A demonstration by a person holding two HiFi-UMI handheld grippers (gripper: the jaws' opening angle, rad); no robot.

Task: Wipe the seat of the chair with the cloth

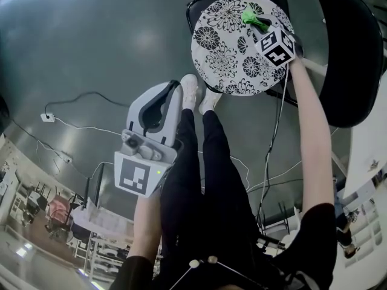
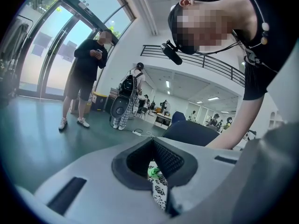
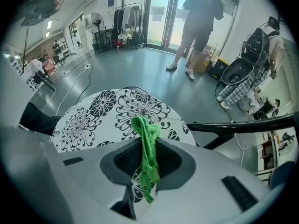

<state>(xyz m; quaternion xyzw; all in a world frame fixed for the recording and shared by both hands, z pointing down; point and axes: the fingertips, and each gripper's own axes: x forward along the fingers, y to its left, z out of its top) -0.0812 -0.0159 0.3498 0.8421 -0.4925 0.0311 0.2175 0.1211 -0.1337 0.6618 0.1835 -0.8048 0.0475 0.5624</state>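
Pinching a green cloth (image 3: 145,141) tight in the right gripper (image 3: 147,169), bunched end over the chair (image 1: 354,59)'s floral seat (image 1: 221,47), near its far edge; contact unclear. Probably set there to begin wiping. Right arm stretched straight, forward and down. Left gripper (image 2: 156,171) closed on nothing, held low beside the left leg, well apart from the seat, apparently kept clear.

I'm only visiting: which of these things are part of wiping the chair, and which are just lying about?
In the job:
- green cloth, clamped in the right gripper
- flower-patterned chair seat

Lying about:
- white plug and cable on the floor
- standing fan
- clothes rack
- left gripper, shut, empty, away from the chair
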